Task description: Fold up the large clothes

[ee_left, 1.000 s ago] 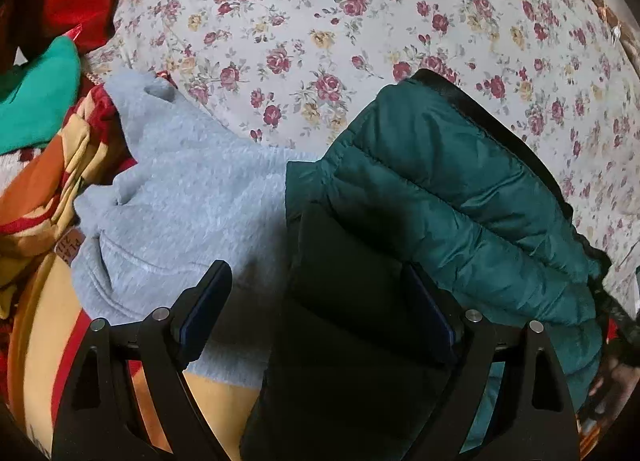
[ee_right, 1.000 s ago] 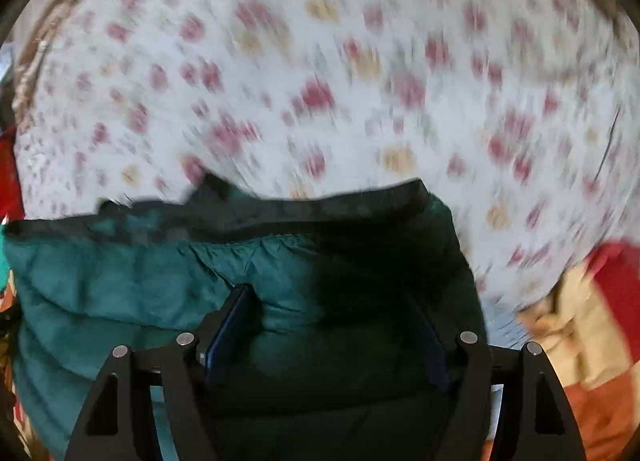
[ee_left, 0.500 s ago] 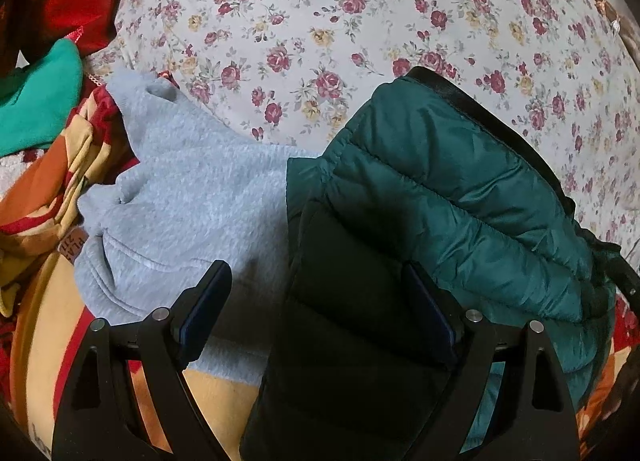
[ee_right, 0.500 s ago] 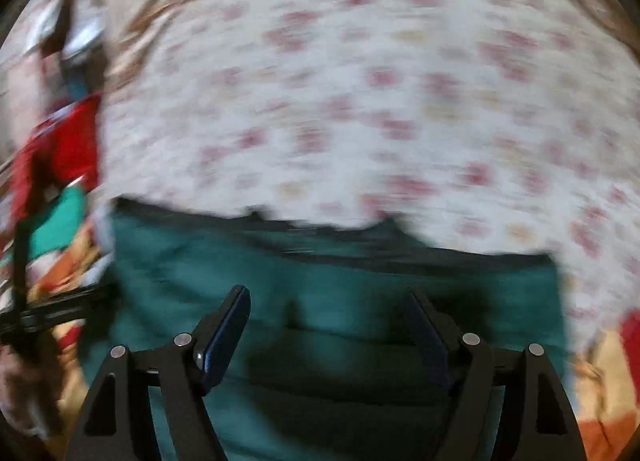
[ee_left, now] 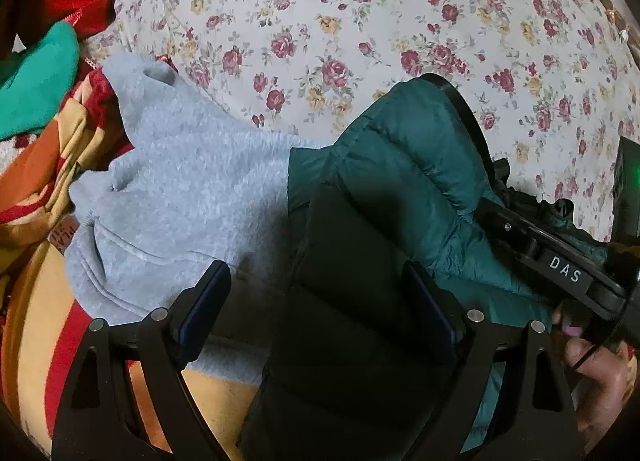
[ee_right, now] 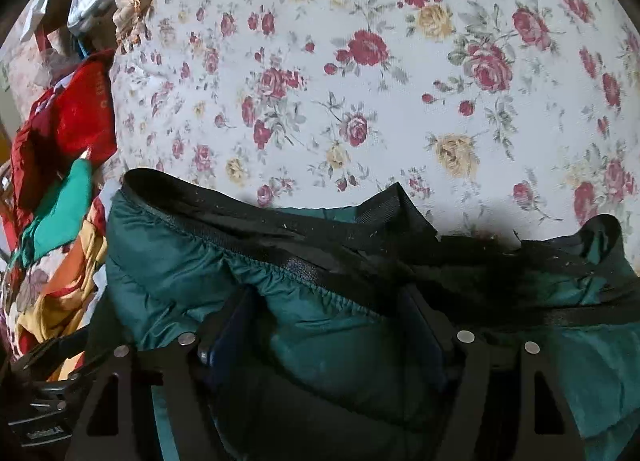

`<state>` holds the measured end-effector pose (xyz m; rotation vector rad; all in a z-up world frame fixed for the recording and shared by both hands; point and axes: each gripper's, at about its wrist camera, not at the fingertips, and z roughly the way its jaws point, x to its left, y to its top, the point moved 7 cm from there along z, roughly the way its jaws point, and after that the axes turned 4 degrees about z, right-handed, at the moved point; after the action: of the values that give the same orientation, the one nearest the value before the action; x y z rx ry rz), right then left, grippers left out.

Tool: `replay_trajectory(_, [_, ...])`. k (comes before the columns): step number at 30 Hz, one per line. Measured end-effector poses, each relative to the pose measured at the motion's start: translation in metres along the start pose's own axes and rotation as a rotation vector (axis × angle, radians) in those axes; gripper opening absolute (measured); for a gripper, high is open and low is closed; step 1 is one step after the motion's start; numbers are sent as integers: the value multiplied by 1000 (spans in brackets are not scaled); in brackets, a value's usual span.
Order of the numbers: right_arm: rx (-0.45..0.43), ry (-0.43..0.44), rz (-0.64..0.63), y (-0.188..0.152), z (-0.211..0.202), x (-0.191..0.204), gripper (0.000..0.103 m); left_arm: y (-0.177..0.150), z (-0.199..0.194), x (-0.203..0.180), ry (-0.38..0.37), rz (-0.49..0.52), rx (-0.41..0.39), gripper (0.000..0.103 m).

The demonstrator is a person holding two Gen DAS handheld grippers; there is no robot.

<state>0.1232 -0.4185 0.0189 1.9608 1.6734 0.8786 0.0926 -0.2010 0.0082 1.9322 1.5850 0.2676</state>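
Green puffer jacket [ee_right: 328, 337] bunched between right claw [ee_right: 324, 325] pads, on floral sheet [ee_right: 360, 101].

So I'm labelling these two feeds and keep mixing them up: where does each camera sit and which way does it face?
Left wrist: on the left gripper, looking down over the green puffer jacket and grey sweatshirt; the right gripper and a hand show.
Right wrist: on the right gripper, facing the jacket's black hem.
Shared: jacket, floral sheet.
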Motion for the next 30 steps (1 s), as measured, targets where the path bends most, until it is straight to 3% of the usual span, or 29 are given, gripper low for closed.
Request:
replay_trajectory(6, [-30, 81, 78, -8, -53, -14, 72, -1, 0, -2, -34, -7, 9, 89])
replay_trajectory(7, [-53, 93, 90, -13, -71, -19, 75, -1, -2, -1, -59, -16, 18, 89])
replay_trajectory(8, [-79, 88, 93, -20, -92, -28, 86, -1, -3, 1, -84, -26, 26, 89])
replay_trajectory(10, [-119, 39, 67, -36, -128, -49, 96, -3, -8, 9, -144, -73, 39, 89])
replay_trajectory(14, [-173, -131, 49, -71, -187, -115, 99, -15, -12, 26, -234, -156, 68, 90])
replay_trajectory(17, [-160, -190, 154, -99, -203, -173, 100, -24, -5, 35, -289, -233, 77, 99])
replay_trajectory(19, [-138, -195, 247, -114, -203, -207, 100, -27, 0, 34, -305, -251, 77, 101])
replay_trajectory(23, [-86, -94, 375, -135, -182, -240, 100, -29, 7, 20, -324, -203, 75, 102])
replay_trajectory(27, [-66, 51, 387, -131, -159, -235, 102, -31, 21, 10, -389, -210, 124, 102])
replay_trajectory(30, [-37, 103, 409, -128, -142, -232, 103, -31, 26, 9, -404, -232, 141, 102])
